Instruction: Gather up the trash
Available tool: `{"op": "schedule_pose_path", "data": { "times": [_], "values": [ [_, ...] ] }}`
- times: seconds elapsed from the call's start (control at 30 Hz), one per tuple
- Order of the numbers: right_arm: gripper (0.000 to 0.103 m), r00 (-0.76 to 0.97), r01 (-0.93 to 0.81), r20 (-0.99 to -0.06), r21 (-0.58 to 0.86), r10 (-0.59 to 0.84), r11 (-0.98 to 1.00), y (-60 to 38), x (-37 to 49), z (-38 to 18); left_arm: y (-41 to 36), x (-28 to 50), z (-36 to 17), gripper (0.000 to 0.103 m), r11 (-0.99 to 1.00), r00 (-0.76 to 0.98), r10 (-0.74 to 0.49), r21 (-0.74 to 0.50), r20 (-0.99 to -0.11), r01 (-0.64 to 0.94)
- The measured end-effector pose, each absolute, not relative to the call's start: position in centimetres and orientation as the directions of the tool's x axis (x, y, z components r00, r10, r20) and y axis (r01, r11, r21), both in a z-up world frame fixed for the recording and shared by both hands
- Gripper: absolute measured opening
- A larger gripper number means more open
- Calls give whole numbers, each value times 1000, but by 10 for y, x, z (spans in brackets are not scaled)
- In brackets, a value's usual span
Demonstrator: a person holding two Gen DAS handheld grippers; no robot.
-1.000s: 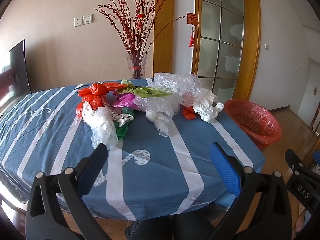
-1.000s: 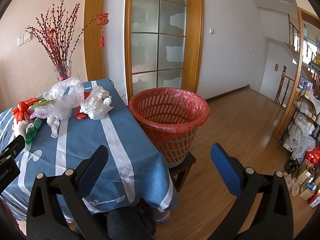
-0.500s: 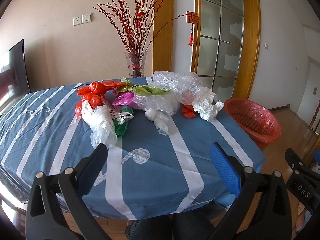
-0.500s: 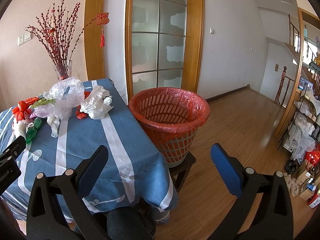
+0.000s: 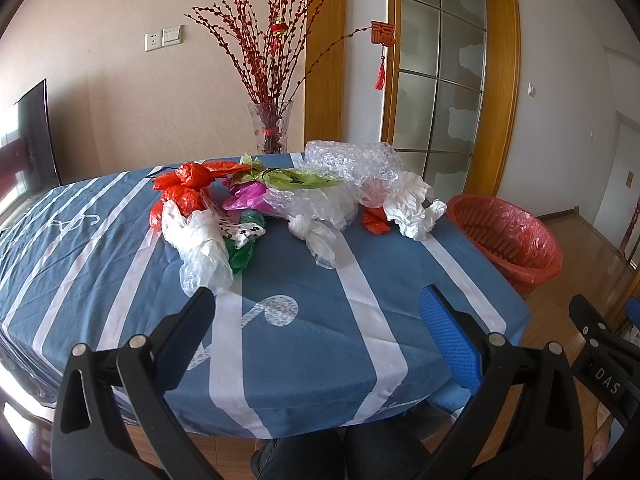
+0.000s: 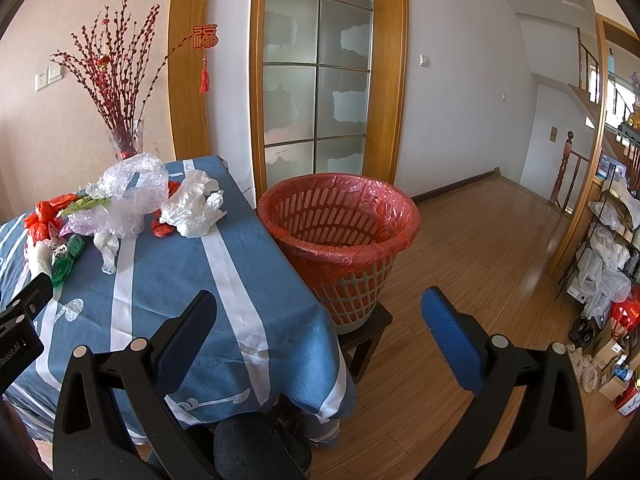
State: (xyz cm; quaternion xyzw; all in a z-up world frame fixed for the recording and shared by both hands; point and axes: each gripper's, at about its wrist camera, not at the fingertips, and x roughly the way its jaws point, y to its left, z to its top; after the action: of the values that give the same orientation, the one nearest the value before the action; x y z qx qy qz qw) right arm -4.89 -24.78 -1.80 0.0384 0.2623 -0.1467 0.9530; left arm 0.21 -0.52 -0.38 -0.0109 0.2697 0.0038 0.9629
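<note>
A heap of crumpled plastic trash lies on the far half of the blue striped tablecloth (image 5: 288,344): red bags (image 5: 188,188), a white bag (image 5: 202,246), clear bubble wrap (image 5: 352,164) and a white crumpled bag (image 5: 412,206). The same heap shows in the right wrist view, with the white crumpled bag (image 6: 196,210) nearest the bin. A red-lined basket bin (image 6: 340,228) stands on a low stool by the table's right end, also visible as the bin (image 5: 508,236). My left gripper (image 5: 316,312) is open above the near table edge. My right gripper (image 6: 318,316) is open, short of the bin, holding nothing.
A glass vase of red branches (image 5: 272,128) stands at the table's far edge. A wooden door frame with frosted glass (image 6: 316,80) is behind the bin. Wire shelves with bags (image 6: 608,256) line the right wall. A person's dark legs (image 5: 344,452) are below the table edge.
</note>
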Motion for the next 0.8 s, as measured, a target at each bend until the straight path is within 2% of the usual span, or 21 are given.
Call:
{"op": "schedule_pose_path", "data": {
  "times": [0.8],
  "values": [
    [101,818,300,-514,-4,-259,954,-248,-48,-19,-9,3,-8,99,1000,852,1,-19,-523,-13]
  ]
}}
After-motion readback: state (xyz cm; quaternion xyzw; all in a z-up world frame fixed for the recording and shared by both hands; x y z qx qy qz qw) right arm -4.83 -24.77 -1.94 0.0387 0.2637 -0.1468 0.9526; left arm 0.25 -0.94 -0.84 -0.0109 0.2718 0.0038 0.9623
